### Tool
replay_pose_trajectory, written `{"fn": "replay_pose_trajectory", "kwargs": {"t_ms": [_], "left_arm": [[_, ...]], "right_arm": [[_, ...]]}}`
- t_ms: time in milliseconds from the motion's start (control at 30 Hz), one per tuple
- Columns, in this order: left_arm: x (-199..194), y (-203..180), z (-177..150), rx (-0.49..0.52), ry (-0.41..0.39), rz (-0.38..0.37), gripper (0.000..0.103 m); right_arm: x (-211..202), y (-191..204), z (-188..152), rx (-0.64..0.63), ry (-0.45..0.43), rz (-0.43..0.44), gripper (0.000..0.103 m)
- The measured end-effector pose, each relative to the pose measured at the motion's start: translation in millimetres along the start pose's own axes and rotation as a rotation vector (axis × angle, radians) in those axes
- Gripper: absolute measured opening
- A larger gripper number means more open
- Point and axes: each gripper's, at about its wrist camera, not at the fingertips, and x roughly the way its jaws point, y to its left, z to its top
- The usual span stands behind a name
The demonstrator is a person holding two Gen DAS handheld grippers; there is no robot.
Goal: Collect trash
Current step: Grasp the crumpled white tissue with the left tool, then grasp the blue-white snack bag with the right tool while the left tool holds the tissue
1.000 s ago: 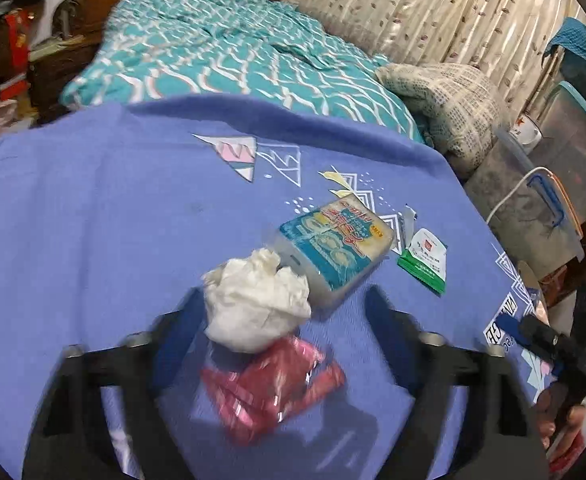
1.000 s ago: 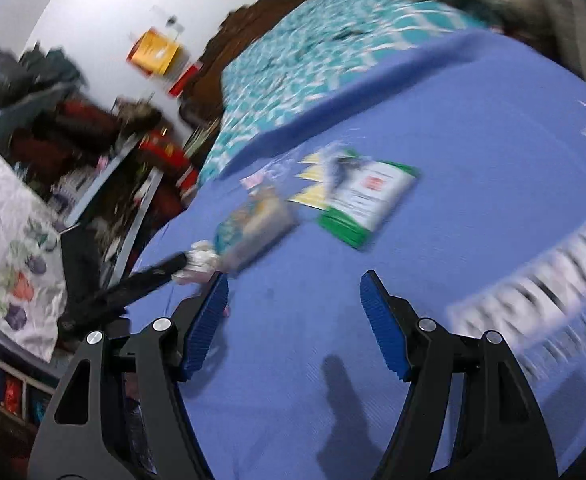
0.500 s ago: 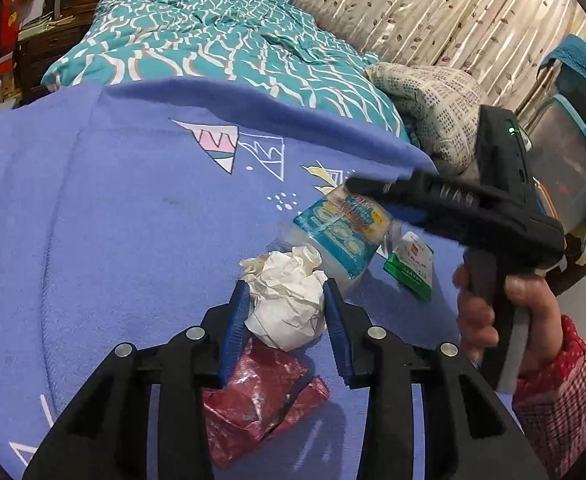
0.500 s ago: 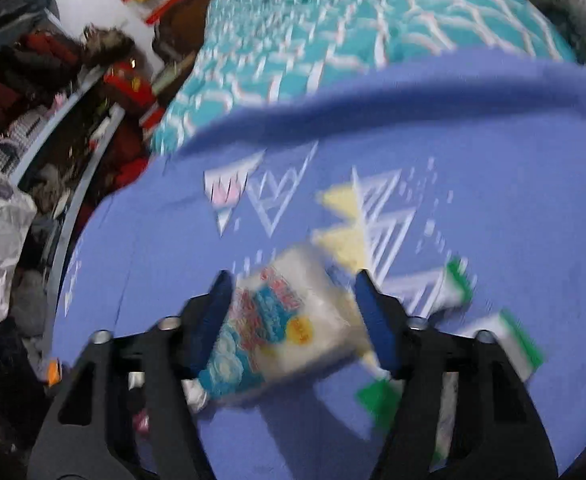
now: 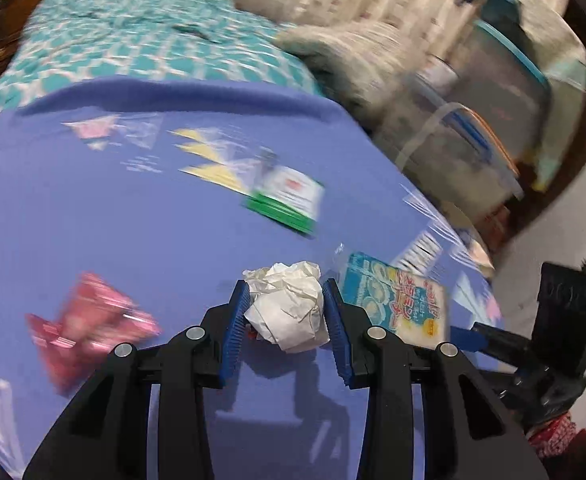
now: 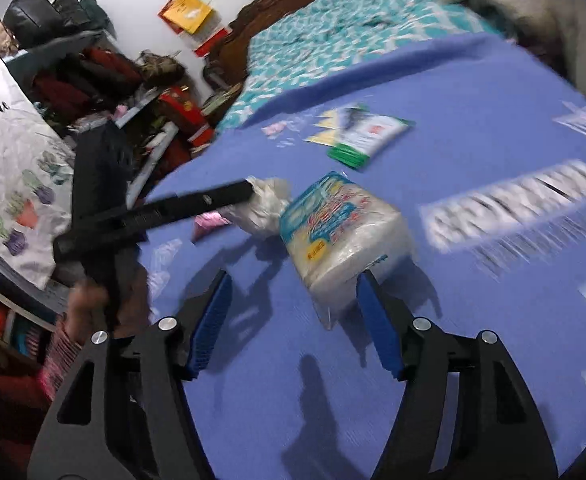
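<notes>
My left gripper [image 5: 285, 286] is shut on a crumpled white paper ball [image 5: 289, 312], held just over the blue cloth [image 5: 113, 208]. A red wrapper [image 5: 89, 324] lies to its left and a green and white packet [image 5: 289, 200] farther back. A blue and white tissue pack [image 6: 341, 228] lies at the tips of my right gripper [image 6: 293, 278], whose jaws are opening. The right finger is at the pack's near corner and the left finger is well apart from it. In the right wrist view the left gripper [image 6: 249, 194] comes in from the left with the paper ball [image 6: 265, 208].
A bed with a teal patterned cover [image 5: 141, 40] lies beyond the cloth. Clear storage boxes [image 5: 473, 148] stand off the cloth's right edge. A white printed bag [image 6: 9, 168] and cluttered shelves [image 6: 93, 72] are on the left. A hand [image 6: 89, 308] holds the left gripper.
The left gripper shut on the paper ball and carried it right, away from the red wrapper. The right gripper closed on the tissue pack, brought it right, and now stands wider.
</notes>
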Motion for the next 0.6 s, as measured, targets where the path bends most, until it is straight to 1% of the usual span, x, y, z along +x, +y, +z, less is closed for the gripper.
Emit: {"fn": "replay_pose_trajectory", "kwargs": {"t_ms": [100, 167, 200, 300, 367, 433, 500, 567, 600], "left_arm": [[6.2, -21.6, -9.1, 0.024, 0.017, -0.029, 0.036], [6.7, -30.4, -12.2, 0.028, 0.021, -0.03, 0.036], [5.6, -33.7, -14.0, 0.024, 0.02, -0.032, 0.036], [-2.8, -38.8, -18.2, 0.019, 0.006, -0.03, 0.036], [-10.6, -38.4, -22.9, 0.018, 0.004, -0.024, 0.036], [-15.8, -37.4, -26.6, 0.015, 0.012, -0.009, 0.036], [-19.8, -34.0, -30.1, 0.01, 0.021, 0.007, 0.036], [-24.6, -31.1, -35.4, -0.002, 0.027, 0.01, 0.036], [-26.5, -29.7, -37.9, -0.011, 0.029, 0.005, 0.036]], "right_arm": [[-22.9, -16.8, -14.9, -0.016, -0.061, -0.079, 0.083], [-33.6, -22.9, -20.7, -0.053, -0.088, -0.16, 0.085], [-35.6, -25.6, -20.3, -0.063, -0.095, -0.185, 0.085], [-35.6, -26.6, -19.5, -0.105, -0.102, -0.206, 0.086], [-23.5, -19.6, -15.6, -0.202, -0.078, -0.24, 0.091], [-1.6, 0.1, -10.6, -0.352, -0.043, -0.287, 0.096], [15.1, 13.3, -7.9, -0.523, -0.012, -0.338, 0.097], [32.8, 17.9, -2.5, -0.65, 0.03, -0.375, 0.099], [39.4, 18.5, -0.5, -0.687, 0.064, -0.372, 0.099]]}}
